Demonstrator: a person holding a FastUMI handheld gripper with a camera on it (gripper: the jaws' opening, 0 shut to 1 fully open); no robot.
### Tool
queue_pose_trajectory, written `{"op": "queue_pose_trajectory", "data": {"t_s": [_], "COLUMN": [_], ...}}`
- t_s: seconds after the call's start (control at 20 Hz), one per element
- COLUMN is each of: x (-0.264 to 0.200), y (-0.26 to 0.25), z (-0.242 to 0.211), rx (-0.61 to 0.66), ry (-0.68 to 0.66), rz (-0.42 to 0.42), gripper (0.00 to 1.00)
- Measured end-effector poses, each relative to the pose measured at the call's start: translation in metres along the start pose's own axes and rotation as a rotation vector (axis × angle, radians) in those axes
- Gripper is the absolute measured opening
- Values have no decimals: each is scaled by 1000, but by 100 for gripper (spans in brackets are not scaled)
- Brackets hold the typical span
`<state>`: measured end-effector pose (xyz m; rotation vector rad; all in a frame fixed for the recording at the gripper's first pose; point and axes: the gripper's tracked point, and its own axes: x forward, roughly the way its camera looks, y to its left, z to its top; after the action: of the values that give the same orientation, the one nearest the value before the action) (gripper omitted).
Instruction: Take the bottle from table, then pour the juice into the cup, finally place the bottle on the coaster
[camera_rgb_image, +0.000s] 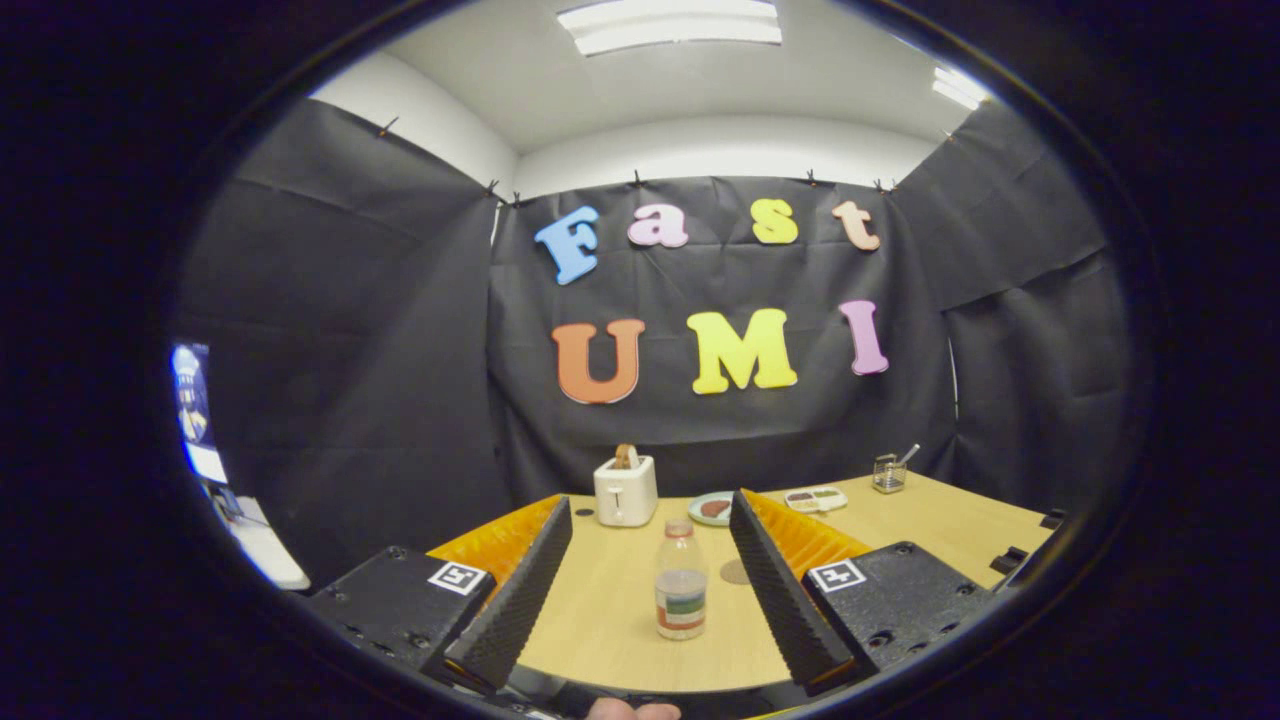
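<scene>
The small clear plastic bottle (681, 580) stands upright on the light wooden tabletop (610, 610), between the spread fingers of the hand-held gripper (650, 535), untouched. If closed off-centre, the light bottle could be tipped over.

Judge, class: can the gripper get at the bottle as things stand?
Probably yes. The gripper is open, and the bottle stands upright on the table between its fingers, with bare tabletop around it. The toaster and plate sit well beyond.
</scene>
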<state>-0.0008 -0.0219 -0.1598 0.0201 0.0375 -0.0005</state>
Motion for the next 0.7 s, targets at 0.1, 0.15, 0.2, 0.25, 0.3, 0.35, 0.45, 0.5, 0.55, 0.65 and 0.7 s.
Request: {"op": "queue_pose_trajectory", "data": {"t_s": [0.1,0.15,0.2,0.25,0.3,0.35,0.45,0.5,0.55,0.65,0.7], "x": [4,6,8,9,13,17,26,31,38,50,56], "y": [-1,0,0,-6,-8,-5,-4,-5,-6,-10,-13], "z": [-46,-64,-77,-88,-96,-104,-114,-115,-118,-125,-130], "rx": [-17,-26,-40,-56,-64,-63,-59,-55,-47,-41,-41], "ry": [52,73,89,100,104,107,113,113,117,125,141], "rz": [14,21,15,-8,-18,-20,-25,-33,-38,-57,-70], "gripper": [100,100,100,100,100,100,100,100,100,100,100]}}
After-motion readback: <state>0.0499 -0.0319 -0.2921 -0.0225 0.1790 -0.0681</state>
